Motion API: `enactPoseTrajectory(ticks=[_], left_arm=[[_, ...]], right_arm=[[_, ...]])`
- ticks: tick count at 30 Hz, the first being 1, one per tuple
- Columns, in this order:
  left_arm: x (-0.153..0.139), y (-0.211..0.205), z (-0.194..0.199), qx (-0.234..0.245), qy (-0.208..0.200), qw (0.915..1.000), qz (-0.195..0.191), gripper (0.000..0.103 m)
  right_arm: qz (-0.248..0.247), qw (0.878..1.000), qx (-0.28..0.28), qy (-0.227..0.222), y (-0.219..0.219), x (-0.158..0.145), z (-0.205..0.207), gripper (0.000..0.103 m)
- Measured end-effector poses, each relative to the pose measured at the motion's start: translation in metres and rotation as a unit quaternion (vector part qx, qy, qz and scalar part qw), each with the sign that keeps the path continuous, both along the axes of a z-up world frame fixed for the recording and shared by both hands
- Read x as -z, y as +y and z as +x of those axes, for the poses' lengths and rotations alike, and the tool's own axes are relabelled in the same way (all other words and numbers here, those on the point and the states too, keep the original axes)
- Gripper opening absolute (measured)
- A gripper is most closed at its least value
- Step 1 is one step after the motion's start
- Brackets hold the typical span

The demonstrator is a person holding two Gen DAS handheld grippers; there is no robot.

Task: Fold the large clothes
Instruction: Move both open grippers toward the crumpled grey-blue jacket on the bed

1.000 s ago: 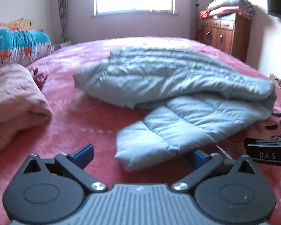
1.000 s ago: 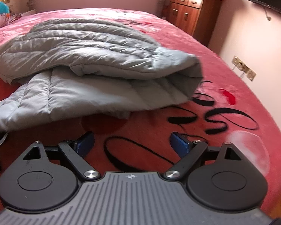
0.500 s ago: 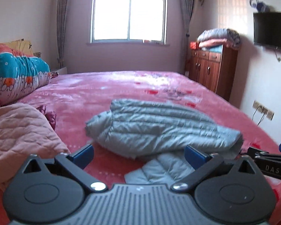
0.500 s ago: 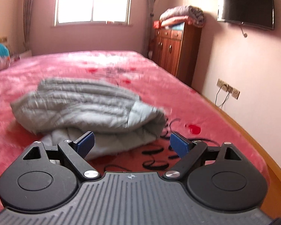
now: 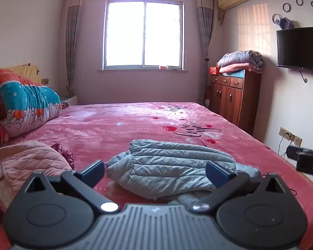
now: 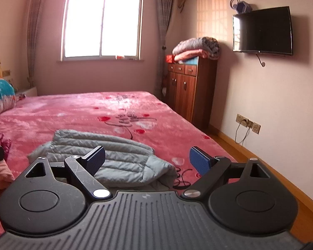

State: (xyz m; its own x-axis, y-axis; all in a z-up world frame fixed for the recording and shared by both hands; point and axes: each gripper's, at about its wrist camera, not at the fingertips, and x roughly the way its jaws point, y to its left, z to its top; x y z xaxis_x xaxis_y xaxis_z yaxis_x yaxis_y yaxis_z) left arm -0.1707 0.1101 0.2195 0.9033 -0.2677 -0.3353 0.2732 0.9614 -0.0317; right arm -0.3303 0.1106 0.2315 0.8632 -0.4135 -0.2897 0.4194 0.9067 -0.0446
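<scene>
Jacket (image 5: 169,166) lies bundled on the bed (image 5: 135,123), near its front edge, long axis running left to right across both views. Left gripper (image 5: 154,171) and right gripper (image 6: 147,159) hang above it, spread wide, holding nothing. The left looks more squarely over it, though fisheye makes this uncertain.
</scene>
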Motion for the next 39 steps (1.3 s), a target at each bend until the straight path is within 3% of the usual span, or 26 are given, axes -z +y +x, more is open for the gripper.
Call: enactPoseTrajectory(ticks=[17,26,39], left_arm=[[0.018,0.009,-0.011,0.000,0.015,0.9999,0.007,0.102],[0.032,0.006,-0.009,0.000,0.031,0.9994,0.015,0.102],[0.066,-0.006,0.009,-0.011,0.076,0.9967,0.027,0.102]], right_arm=[[0.023,0.999,-0.028,-0.026,0.001,0.023,0.008,0.103],[0.023,0.999,-0.046,-0.001,-0.006,0.053,0.023,0.103],[0.032,0.998,-0.016,0.051,-0.028,0.117,0.051,0.103]])
